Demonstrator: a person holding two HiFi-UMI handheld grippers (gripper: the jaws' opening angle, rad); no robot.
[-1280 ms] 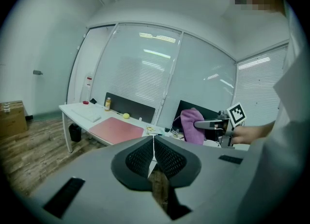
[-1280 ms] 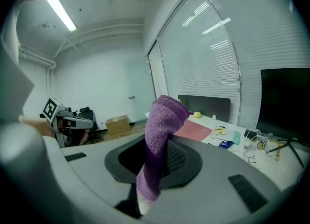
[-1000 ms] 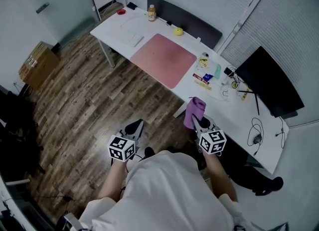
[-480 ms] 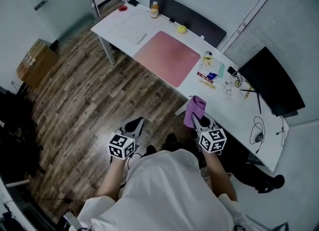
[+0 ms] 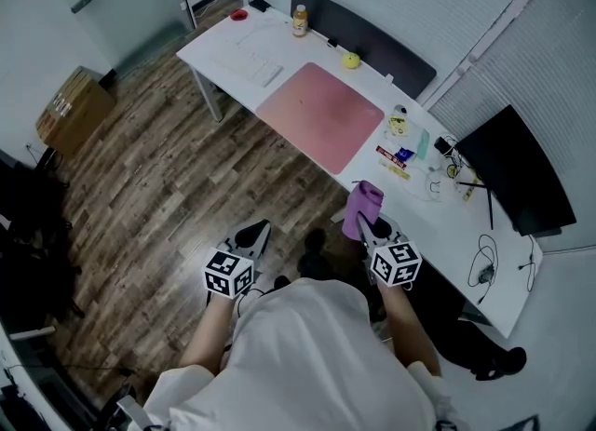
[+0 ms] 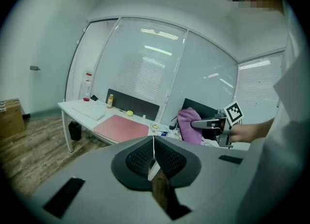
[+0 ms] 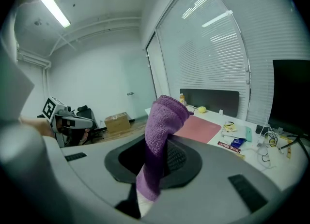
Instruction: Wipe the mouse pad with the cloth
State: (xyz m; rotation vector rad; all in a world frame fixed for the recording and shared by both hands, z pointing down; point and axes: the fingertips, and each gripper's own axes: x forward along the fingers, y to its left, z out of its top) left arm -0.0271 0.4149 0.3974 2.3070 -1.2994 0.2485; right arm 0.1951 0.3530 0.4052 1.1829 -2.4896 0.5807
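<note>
A pink mouse pad (image 5: 319,114) lies on the long white desk (image 5: 233,44), and shows far off in the left gripper view as the pad (image 6: 121,126) and in the right gripper view as the pad (image 7: 201,126). A purple cloth (image 5: 362,208) stands up from my right gripper (image 5: 368,226), whose jaws are shut on it; the cloth (image 7: 160,141) fills the middle of the right gripper view. My left gripper (image 5: 252,236) is held over the wooden floor, jaws shut and empty. Both grippers are well short of the desk.
On the desk stand a small bottle (image 5: 300,20), a yellow object (image 5: 350,61), a keyboard (image 5: 257,66), small packets (image 5: 399,154) and cables. A black monitor (image 5: 507,168) sits at the right end. A cardboard box (image 5: 70,108) rests on the floor at left.
The view has shifted so the desk sits slightly lower and further right in frame. Both grippers hold the same pose, the cloth still in the right one.
</note>
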